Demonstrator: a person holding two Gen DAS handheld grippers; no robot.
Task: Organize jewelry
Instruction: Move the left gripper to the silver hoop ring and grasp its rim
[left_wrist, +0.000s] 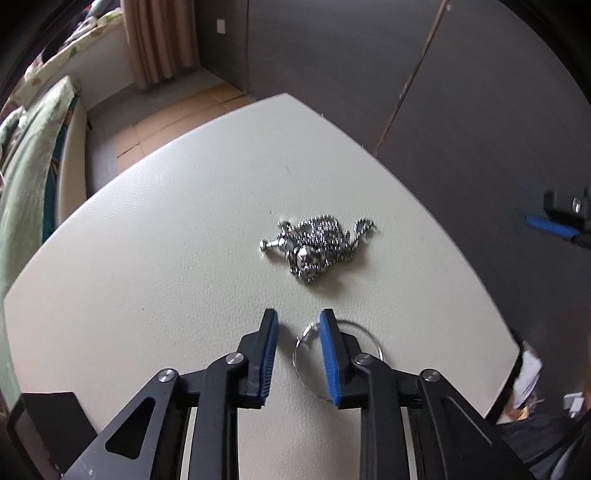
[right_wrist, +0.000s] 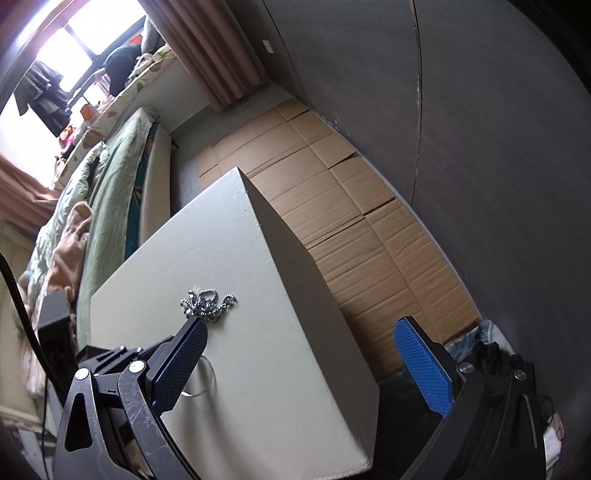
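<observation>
My left gripper (left_wrist: 298, 323) points down at the white table (left_wrist: 166, 240). Its two blue pads (left_wrist: 330, 360) are close together but there is a gap between them. A thin silver ring (left_wrist: 373, 334) lies flat on the table right there. The right pad sits over the ring, so one side of the ring shows in the gap and the other side shows past the finger. The left pad is just beside the ring and not touching it. The pads are not squeezing the ring, so my left gripper holds nothing.

A little pile of shiny silver bead chain (left_wrist: 319, 245) lies on the table farther ahead. It is all bunched up, with a small knob sticking out on its left side. It is apart from the ring and from my fingers.

My right gripper (right_wrist: 301, 328) is spread wide, with nothing between its blue pads (right_wrist: 424, 373). Its left finger is above the table and its right finger hangs out past the table's edge, over brown cardboard (right_wrist: 351, 221) on the floor. From this side I see the chain (right_wrist: 207, 304) just ahead of the left finger, and a bit of the thin ring (right_wrist: 207, 373) under it.

A bed with a green blanket (right_wrist: 110, 206) is behind the table, and a dark wall (right_wrist: 480, 147) is beside it
</observation>
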